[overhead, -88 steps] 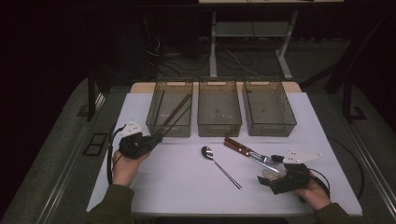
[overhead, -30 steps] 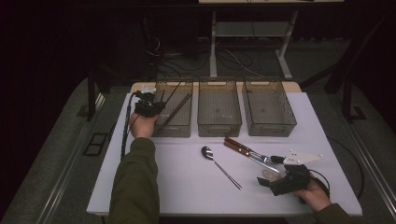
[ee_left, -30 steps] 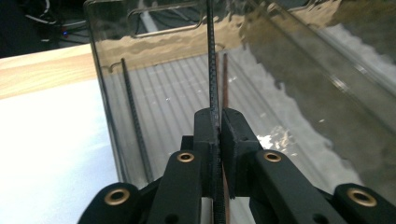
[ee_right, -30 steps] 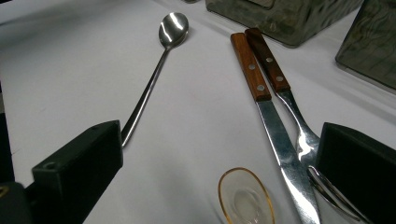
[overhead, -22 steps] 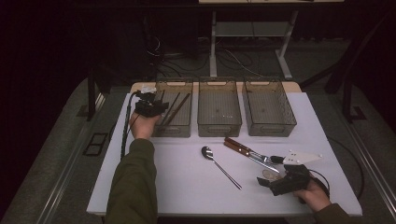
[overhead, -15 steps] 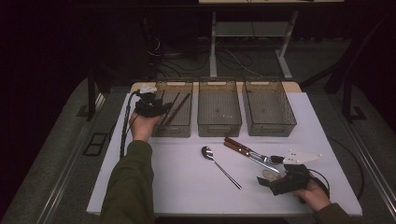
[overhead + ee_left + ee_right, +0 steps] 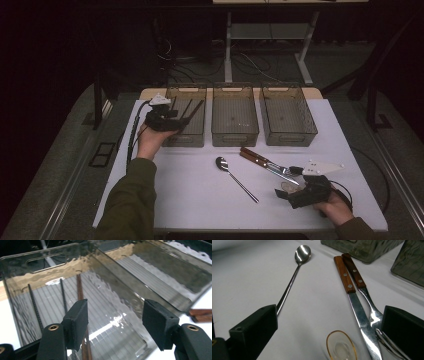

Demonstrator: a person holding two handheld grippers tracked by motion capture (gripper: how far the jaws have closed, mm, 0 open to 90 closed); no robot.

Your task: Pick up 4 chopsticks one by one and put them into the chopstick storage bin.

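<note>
With our left tool [image 7: 176,118] just opened empty above the thin dark chopsticks [image 7: 62,296] in the leftmost smoky plastic bin [image 7: 196,90], our gaping right tool [image 7: 329,332] (also empty) should probably close on the wooden-handled knife [image 7: 352,293].

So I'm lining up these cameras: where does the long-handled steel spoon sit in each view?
High view: long-handled steel spoon lies centre table, bowl toward the bins.
Right gripper view: upper left, handle running behind the left jaw.
Left gripper view: can't find it.
Shared landmark: the wooden-handled knife beside it.
</note>
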